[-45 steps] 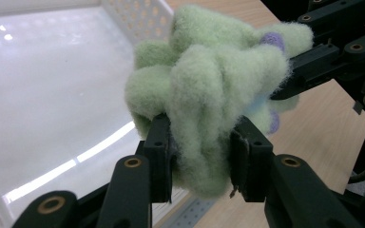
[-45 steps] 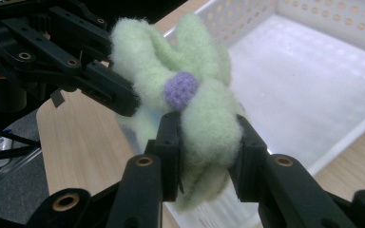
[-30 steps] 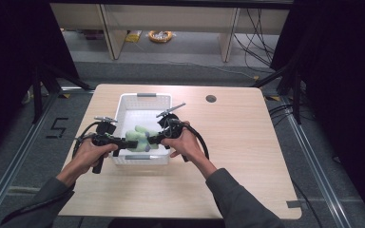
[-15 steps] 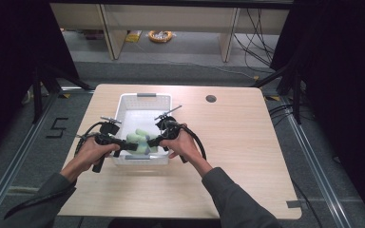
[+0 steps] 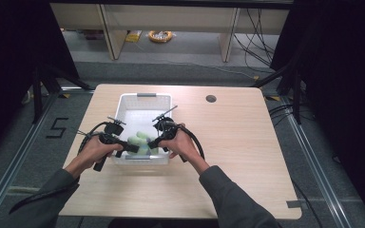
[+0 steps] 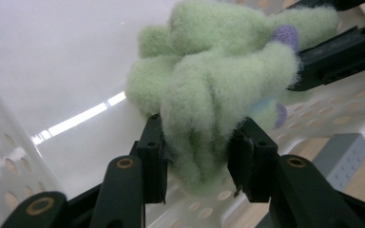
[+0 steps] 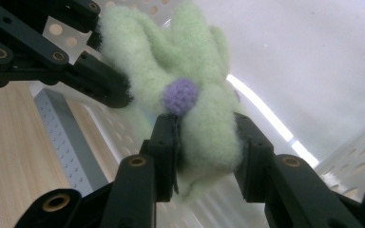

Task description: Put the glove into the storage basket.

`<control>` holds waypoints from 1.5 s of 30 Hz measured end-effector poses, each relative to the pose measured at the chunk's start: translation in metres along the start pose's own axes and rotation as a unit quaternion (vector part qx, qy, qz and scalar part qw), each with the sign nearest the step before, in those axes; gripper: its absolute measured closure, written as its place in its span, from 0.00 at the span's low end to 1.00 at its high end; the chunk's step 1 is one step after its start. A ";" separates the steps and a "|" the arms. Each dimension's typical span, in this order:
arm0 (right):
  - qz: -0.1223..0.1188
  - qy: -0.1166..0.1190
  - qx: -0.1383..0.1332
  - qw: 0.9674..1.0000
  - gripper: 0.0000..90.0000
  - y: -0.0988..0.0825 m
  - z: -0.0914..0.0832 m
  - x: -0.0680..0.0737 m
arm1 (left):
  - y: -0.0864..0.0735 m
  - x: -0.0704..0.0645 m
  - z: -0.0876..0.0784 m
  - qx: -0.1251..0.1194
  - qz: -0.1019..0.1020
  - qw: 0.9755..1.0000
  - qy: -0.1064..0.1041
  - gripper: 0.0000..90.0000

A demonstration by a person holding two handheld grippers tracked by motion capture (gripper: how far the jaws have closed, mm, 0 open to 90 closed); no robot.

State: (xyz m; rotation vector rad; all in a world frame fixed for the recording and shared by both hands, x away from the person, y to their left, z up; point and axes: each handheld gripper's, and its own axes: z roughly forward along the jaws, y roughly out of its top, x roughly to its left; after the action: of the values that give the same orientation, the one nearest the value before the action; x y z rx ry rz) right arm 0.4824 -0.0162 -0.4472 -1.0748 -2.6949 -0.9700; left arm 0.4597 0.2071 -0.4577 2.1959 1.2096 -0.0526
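Plush (image 5: 141,141), fuzzy green with little purple bumps, hangs over the near end of the white bin (image 5: 142,101), pinched from both sides. The left gripper (image 6: 197,156) has its pads sunk into one lobe of fluff, and the right gripper (image 7: 206,152) clamps another lobe just under a purple dot. Both sets of jaws have just been opening a bit, with the plush between them, though the pads look like they're pressing the fur in both gripper views.

What I'd worry about: that fluff squashes a lot, so a slightly looser squeeze could mean the pads are only holding fur, not the body. If one side lets go first, the toy probably swings on the other grip and flops against the bin wall or onto the table (image 5: 237,137) instead of landing flat inside. The near rim is right below both hands in the high view, so a jaw could also clip it on the way down or out. Pulling apart while both are clamped might stretch a seam.
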 end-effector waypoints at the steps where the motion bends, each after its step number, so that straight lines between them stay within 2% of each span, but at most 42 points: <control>1: 0.005 -0.003 0.004 1.000 0.72 0.000 0.000 0.001 | 0.000 0.000 0.001 0.002 0.001 1.000 0.004 0.66; 5: -0.004 -0.008 0.005 1.000 0.72 0.001 0.002 0.000 | 0.001 0.000 0.001 0.015 0.013 1.000 0.020 0.65; 6: 0.002 -0.009 0.010 1.000 0.72 0.001 0.002 0.000 | 0.001 0.000 0.002 0.014 0.013 1.000 0.019 0.65; 13: -0.012 -0.020 0.012 1.000 0.67 0.003 0.003 0.002 | 0.002 0.000 0.001 0.015 0.010 0.999 0.037 0.56; 14: -0.012 -0.028 0.013 0.999 0.65 0.003 0.003 0.002 | 0.003 0.000 0.000 0.008 0.009 0.999 0.035 0.55; 15: -0.025 -0.034 0.008 0.999 0.64 0.003 0.003 0.001 | 0.004 0.001 0.000 0.007 0.009 0.999 0.035 0.54; 16: -0.011 -0.033 0.011 0.999 0.63 0.003 0.002 0.002 | 0.004 0.000 -0.001 0.004 0.005 0.999 0.039 0.53; 20: -0.013 -0.047 0.001 0.999 0.58 0.004 -0.004 0.002 | 0.007 0.000 -0.005 -0.004 0.007 0.999 0.044 0.50; 21: -0.017 -0.047 -0.002 0.999 0.58 0.005 -0.006 0.002 | 0.007 -0.001 -0.005 -0.010 0.002 0.999 0.041 0.50; 23: -0.014 -0.044 -0.011 0.999 0.57 0.007 -0.010 0.002 | 0.008 0.000 -0.009 -0.010 0.009 0.999 0.044 0.49; 24: -0.018 -0.047 -0.016 0.999 0.57 0.007 -0.012 0.002 | 0.008 -0.002 -0.009 -0.021 -0.001 0.999 0.046 0.48; 27: -0.019 -0.044 -0.025 0.999 0.56 0.008 -0.019 0.004 | 0.009 -0.003 -0.013 -0.034 -0.004 0.998 0.043 0.48; 32: -0.023 -0.042 -0.034 0.998 0.54 0.008 -0.024 0.003 | 0.010 -0.006 -0.018 -0.046 -0.005 0.998 0.042 0.45; 34: -0.022 -0.044 -0.037 0.998 0.53 0.007 -0.027 0.002 | 0.009 -0.011 -0.018 -0.053 -0.004 0.998 0.039 0.44; 36: -0.022 -0.042 -0.039 0.998 0.52 0.006 -0.029 0.002 | 0.009 -0.013 -0.019 -0.052 0.002 0.998 0.038 0.43; 38: -0.035 -0.041 -0.047 0.997 0.51 0.006 -0.031 0.000 | 0.009 -0.014 -0.021 -0.058 0.003 0.998 0.037 0.42; 39: -0.025 -0.041 -0.048 0.998 0.50 0.005 -0.033 0.001 | 0.009 -0.014 -0.021 -0.058 0.003 0.998 0.037 0.41; 40: -0.034 -0.043 -0.052 0.997 0.49 0.005 -0.034 0.000 | 0.008 -0.016 -0.022 -0.067 0.002 0.997 0.036 0.40; 45: -0.031 -0.045 -0.065 0.996 0.47 0.000 -0.044 -0.001 | 0.005 -0.019 -0.028 -0.082 -0.001 0.996 0.034 0.36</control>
State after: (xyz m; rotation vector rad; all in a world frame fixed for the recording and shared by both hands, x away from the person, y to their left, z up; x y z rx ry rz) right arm 0.4766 -0.0421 -0.4126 -1.0875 -2.7866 -1.1479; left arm 0.4454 0.2055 -0.4263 2.0685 1.2091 0.1186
